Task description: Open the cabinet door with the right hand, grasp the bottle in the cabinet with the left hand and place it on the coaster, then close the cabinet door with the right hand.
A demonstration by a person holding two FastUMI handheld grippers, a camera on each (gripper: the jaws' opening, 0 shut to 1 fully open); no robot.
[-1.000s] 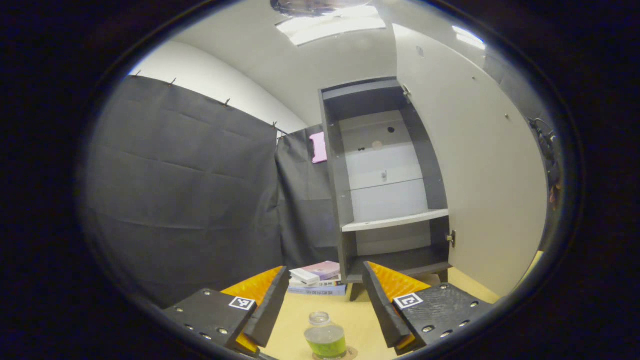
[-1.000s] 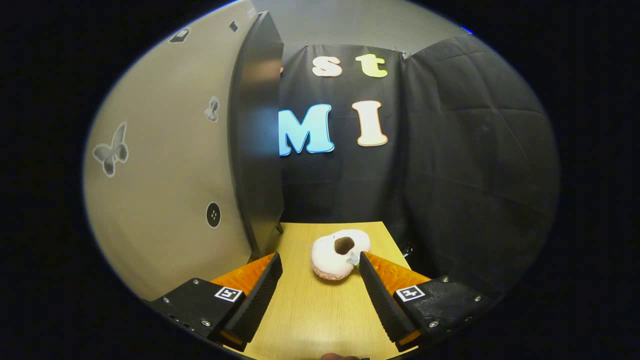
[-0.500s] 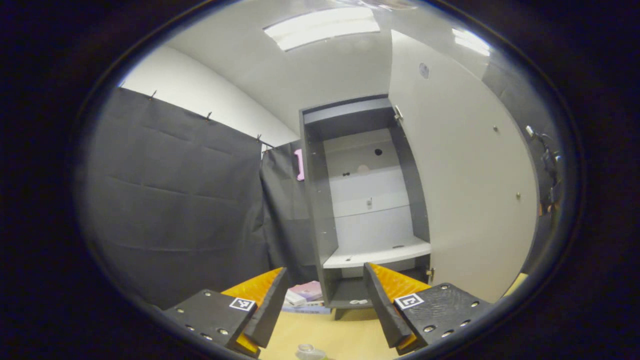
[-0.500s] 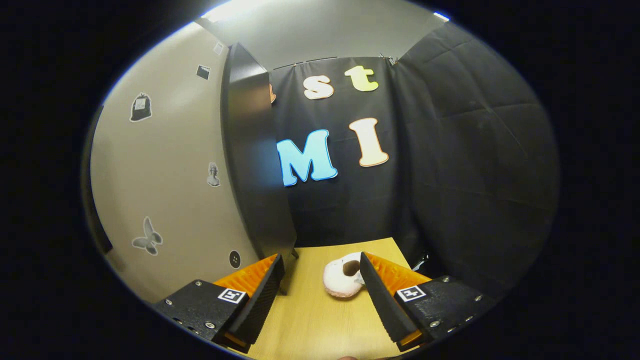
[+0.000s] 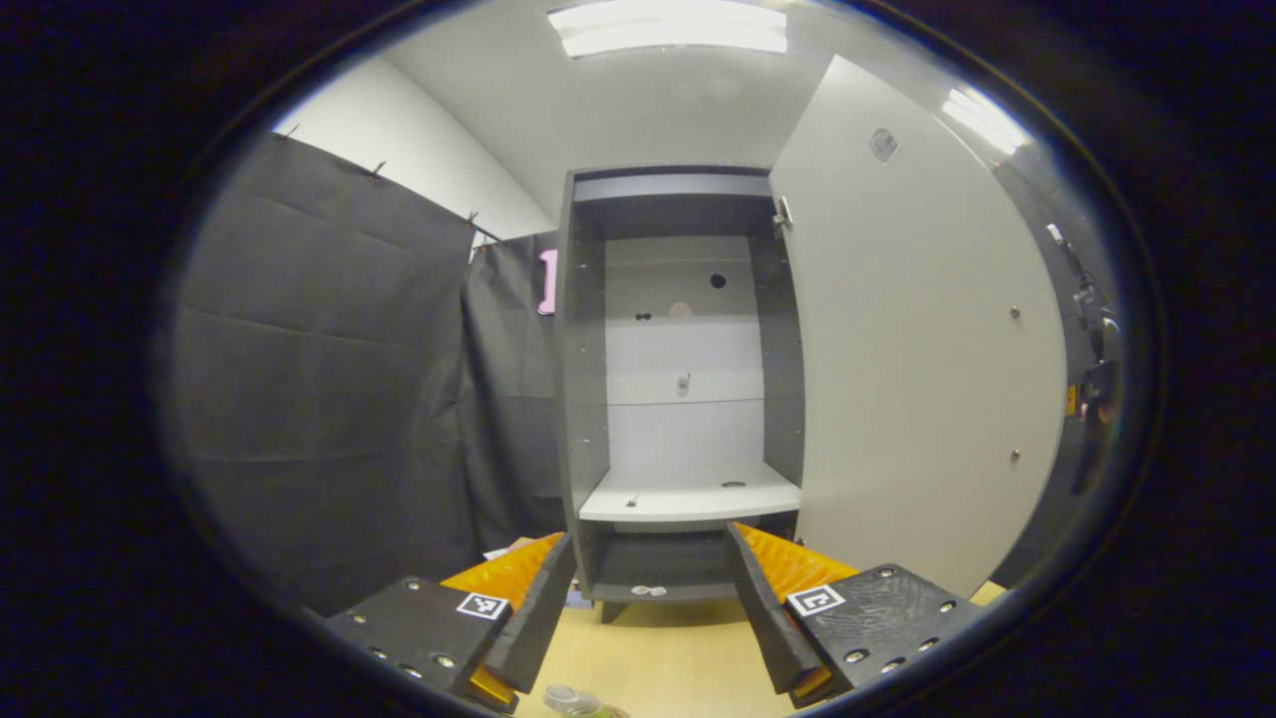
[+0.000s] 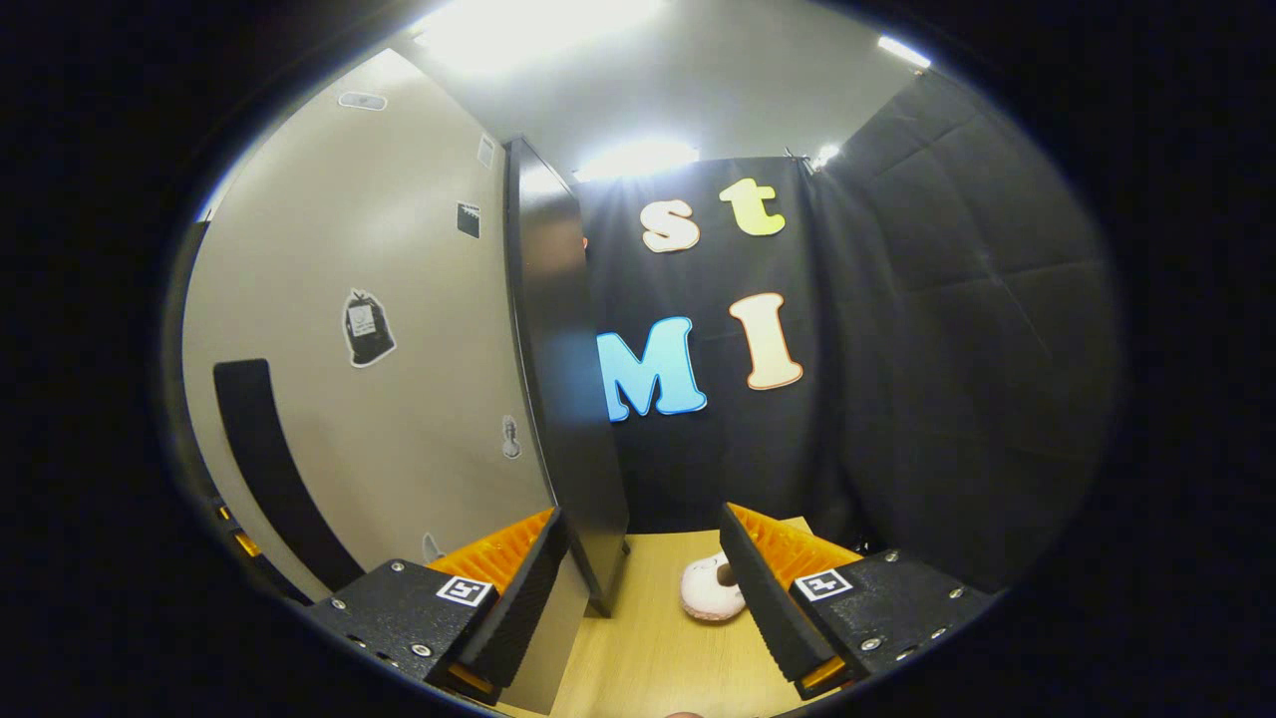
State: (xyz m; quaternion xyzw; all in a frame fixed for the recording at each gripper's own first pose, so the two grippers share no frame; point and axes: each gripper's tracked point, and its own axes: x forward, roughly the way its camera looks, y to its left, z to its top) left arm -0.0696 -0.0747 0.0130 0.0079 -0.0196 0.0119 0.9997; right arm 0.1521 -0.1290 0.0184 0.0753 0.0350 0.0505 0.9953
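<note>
One cabinet (image 5: pixel 678 359) stands on one table (image 5: pixel 658 658) with its one door (image 5: pixel 917 349) swung open, one pale shelf (image 5: pixel 688 496) inside it, and one bottle (image 5: pixel 570 701) at the table's near edge. In the right gripper view there are four small stickers on the door's outer face (image 6: pixel 367 327), one dark handle (image 6: pixel 274 469) and one round white plush (image 6: pixel 710 588) on the table. Two tools are counted: the left tool (image 5: pixel 648 610) and the right tool (image 6: pixel 643 608).

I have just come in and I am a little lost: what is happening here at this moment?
A person holds two tongs, both open and empty. The tall dark cabinet stands with its pale door swung open. The clear bottle is already out on the light wooden table, below the left tongs. The right tongs sit beside the door's edge; closing it remains.
</note>
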